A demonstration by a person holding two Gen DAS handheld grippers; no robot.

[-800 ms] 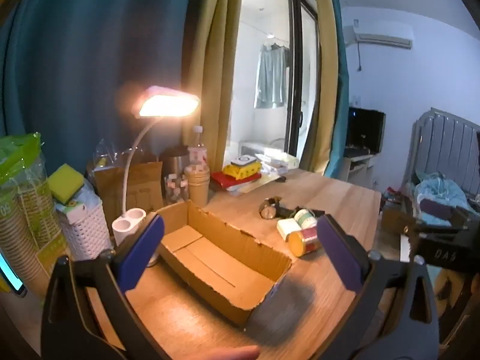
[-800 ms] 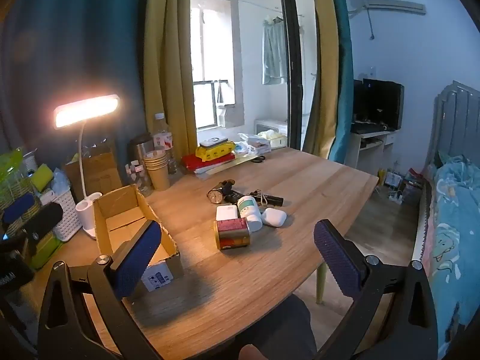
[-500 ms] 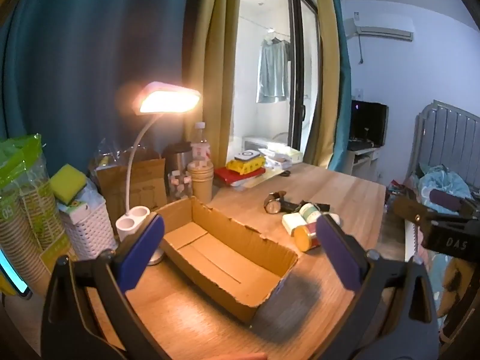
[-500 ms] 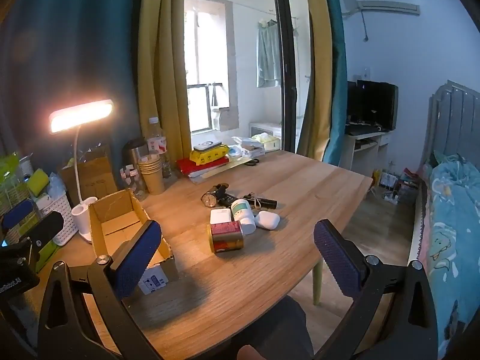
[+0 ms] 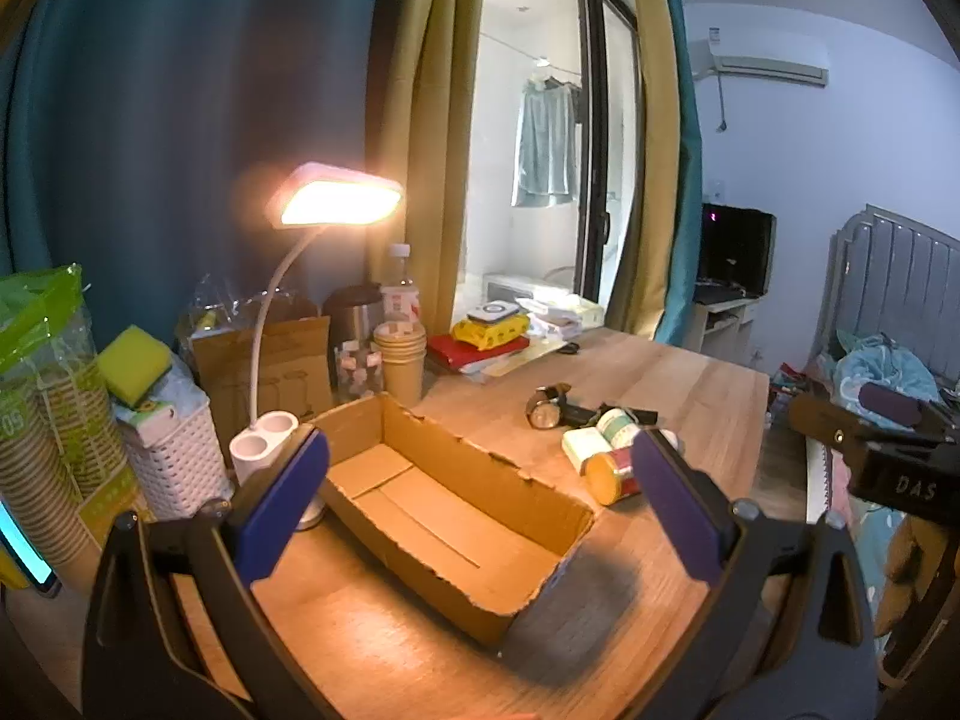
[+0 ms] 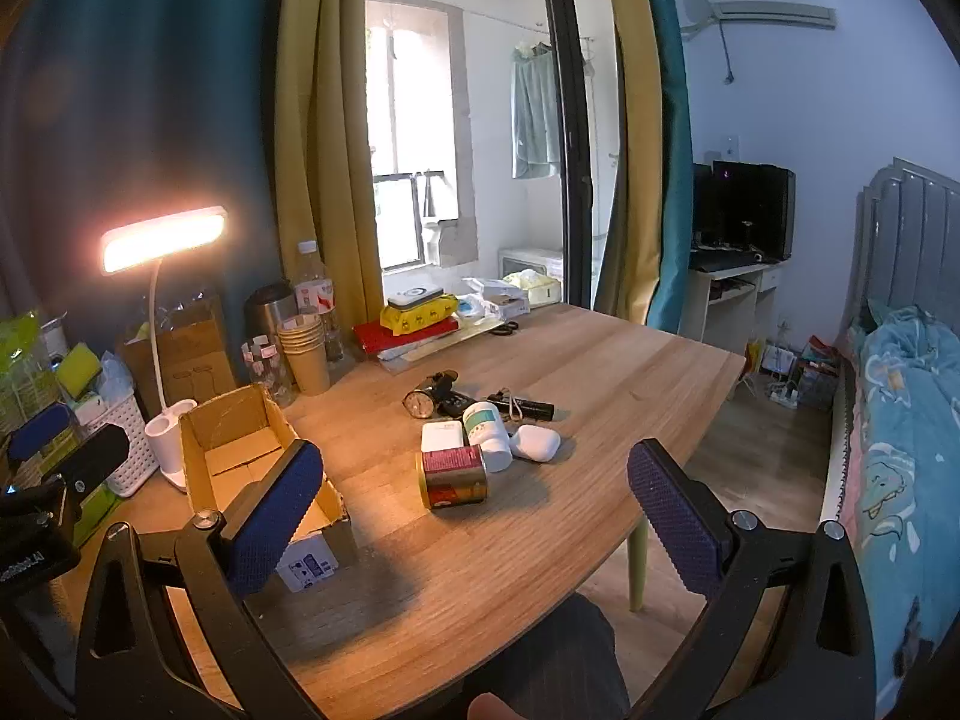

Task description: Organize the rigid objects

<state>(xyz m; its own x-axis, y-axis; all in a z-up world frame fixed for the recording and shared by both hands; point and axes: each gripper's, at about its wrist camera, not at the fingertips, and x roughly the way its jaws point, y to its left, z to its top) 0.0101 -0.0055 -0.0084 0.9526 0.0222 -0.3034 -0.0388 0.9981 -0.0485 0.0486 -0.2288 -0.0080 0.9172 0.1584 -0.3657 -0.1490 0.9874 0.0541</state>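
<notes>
— What does each of your cameras give you?

— My left gripper [image 5: 480,492] looks straight into the cardboard box [image 5: 450,504]; its floor is bare, only the folded bottom flaps showing. My right gripper [image 6: 474,504] sees that box [image 6: 258,468] from the side, with a white label on its near end that the left view hides. It also shows a white earbud case [image 6: 536,441], which I cannot make out from the left.

— Where are the things to sort?

— Clustered on the wooden surface [image 6: 540,540], right of the box and apart from it: a can [image 6: 453,476] lying on its side, long axis across the right view, gold end toward the box; a white bottle [image 6: 487,425] lying down with its green-labelled end pointing away from me; a wristwatch [image 6: 420,402] behind them.

— And your grippers?

— Both spread wide, nothing between the pads, held above the surface.
</notes>
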